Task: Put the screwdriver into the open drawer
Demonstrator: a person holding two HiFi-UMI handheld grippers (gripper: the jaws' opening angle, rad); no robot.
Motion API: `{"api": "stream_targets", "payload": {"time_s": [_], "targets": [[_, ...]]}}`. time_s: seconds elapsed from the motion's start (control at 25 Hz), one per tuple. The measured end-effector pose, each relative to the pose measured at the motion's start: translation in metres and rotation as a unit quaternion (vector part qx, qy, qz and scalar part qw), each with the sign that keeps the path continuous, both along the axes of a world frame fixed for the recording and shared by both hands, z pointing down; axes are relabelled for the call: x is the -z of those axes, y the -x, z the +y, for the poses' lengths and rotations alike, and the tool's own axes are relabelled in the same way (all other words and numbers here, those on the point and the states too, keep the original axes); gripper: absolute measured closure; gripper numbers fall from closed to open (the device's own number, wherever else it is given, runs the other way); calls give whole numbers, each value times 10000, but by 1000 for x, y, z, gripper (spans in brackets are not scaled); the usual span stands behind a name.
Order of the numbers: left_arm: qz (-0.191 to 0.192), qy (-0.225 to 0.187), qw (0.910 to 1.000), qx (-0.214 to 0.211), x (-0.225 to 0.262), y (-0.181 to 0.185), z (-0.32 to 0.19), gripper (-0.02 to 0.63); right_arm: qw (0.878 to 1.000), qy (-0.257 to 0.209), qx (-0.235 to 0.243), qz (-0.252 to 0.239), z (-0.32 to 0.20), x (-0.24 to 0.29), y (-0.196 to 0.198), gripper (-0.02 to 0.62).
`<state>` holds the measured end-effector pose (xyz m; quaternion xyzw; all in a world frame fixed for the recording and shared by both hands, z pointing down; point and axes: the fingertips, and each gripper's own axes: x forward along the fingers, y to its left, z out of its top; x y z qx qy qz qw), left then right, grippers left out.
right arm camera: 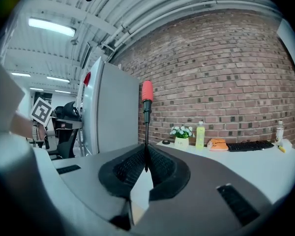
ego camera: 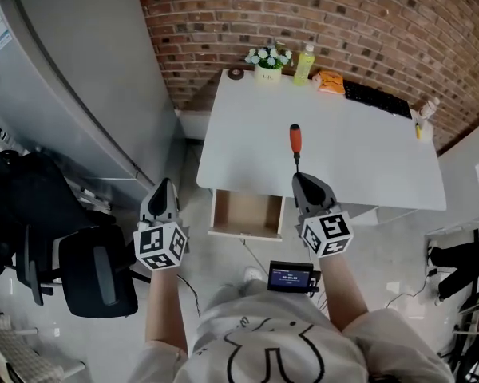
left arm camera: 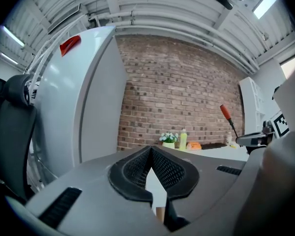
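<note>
Screwdriver [ego camera: 295, 140] gripped, not yet stowed.
Right gripper [ego camera: 305, 179] clamps its shaft; drawer [ego camera: 245, 213] at eight o'clock; left gripper [ego camera: 161, 188] closed, empty.

Head view looks steeply down; both gripper views face the brick wall [left arm camera: 187, 92].

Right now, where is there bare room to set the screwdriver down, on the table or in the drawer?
The drawer looks bare throughout. The table is free across its middle and front, either side of the screwdriver. It is crowded only along the wall: flowers, bottle, keyboard.
</note>
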<state>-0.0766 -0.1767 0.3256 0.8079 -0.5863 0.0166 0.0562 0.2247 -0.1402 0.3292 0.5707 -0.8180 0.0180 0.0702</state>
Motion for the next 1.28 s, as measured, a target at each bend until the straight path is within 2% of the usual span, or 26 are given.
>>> {"api": "stream_targets", "payload": {"time_s": [0.32, 0.68, 1.0, 1.28], "targets": [[-72, 518, 9986, -108, -50, 14, -6, 595, 9983, 563, 143, 39, -6, -53, 24, 572], [87, 1378, 9904, -111, -145, 28, 15, 595, 9893, 1385, 463, 30, 8, -143, 59, 572], [123, 1827, 9831, -10, -209, 36, 32, 595, 9798, 1926, 532, 27, 22, -214, 64, 572], [131, 2086, 9779, 28, -251, 41, 46, 595, 9743, 2188, 544, 8, 34, -253, 66, 572]]}}
